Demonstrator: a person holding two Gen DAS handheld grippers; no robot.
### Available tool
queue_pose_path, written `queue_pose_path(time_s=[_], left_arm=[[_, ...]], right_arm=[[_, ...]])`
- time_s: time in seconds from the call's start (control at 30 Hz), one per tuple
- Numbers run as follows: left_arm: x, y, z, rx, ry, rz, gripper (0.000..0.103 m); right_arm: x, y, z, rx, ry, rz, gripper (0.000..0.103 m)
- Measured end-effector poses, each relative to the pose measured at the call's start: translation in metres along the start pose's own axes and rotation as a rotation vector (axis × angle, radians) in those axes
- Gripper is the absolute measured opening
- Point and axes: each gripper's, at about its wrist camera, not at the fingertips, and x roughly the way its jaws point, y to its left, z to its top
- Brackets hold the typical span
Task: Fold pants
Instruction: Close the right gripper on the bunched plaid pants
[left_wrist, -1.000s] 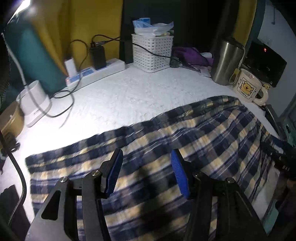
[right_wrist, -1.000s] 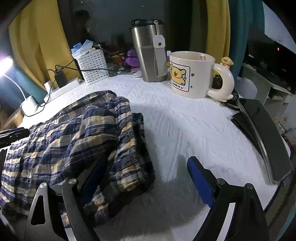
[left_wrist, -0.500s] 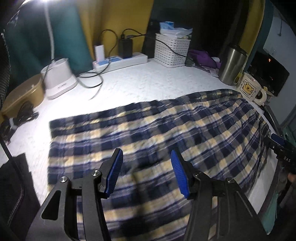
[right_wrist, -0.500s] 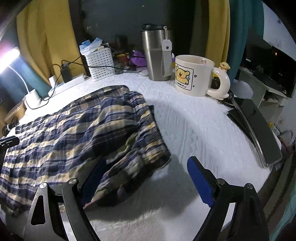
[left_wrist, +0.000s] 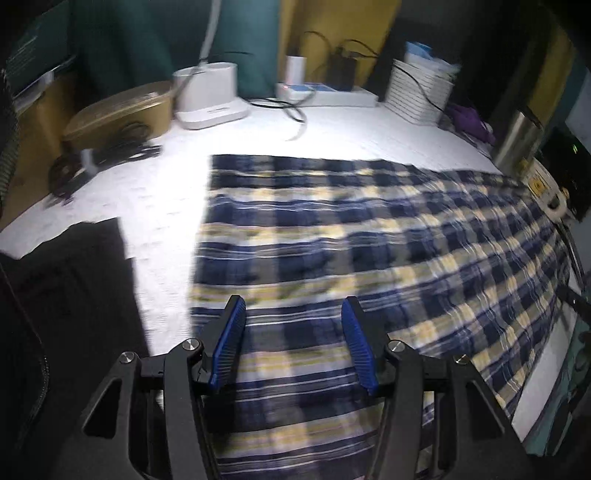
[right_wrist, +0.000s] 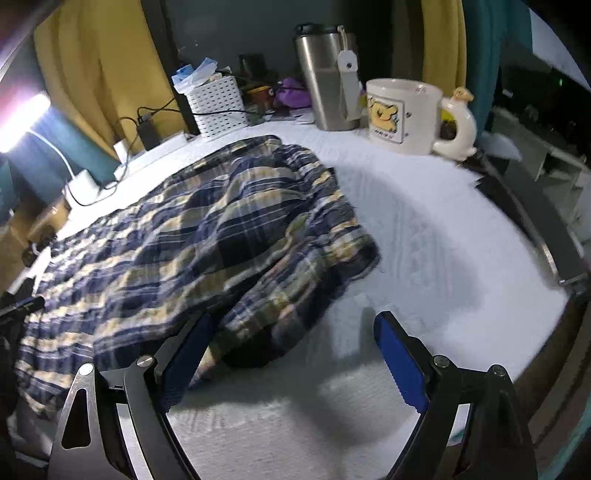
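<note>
Plaid pants (left_wrist: 369, 236) spread flat across white bedding (right_wrist: 436, 221), waistband end bunched near right gripper (right_wrist: 295, 343). Soft, light, floppy by the look: best pinched at hem corners or waistband edge. Left gripper (left_wrist: 293, 332) spread apart above cloth, right likewise, neither holding anything.

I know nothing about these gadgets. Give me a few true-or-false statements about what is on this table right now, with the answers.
1. The plaid pants lie spread across the white table cover. True.
2. The right gripper is clamped shut on the cloth. False: its jaws stand wide apart, holding nothing.
3. The bear mug stands right beside the steel tumbler. True.
4. The left gripper is open above the pants. True.
5. The white basket is lying on top of the pants. False: it stands behind them, near the back of the table.
</note>
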Motion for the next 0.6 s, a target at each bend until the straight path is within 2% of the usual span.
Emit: queue_pose_path(time_s=[0.27,0.47,0.6], left_arm=[[-0.013,0.022,-0.002,-0.054,-0.022,0.039,0.054],[-0.021,0.04,-0.011,-0.077,-0.015,0.065,0.054],[-0.022,0.047,-0.012,-0.096,-0.012,0.077,0.054]], right_arm=[[0.013,0.009,0.016,0.051,0.032,0.117,0.097],[0.025,0.013,0.027,0.075,0.02,0.143,0.099],[0.032,0.005,0.038,0.135,-0.004,0.18,0.099]])
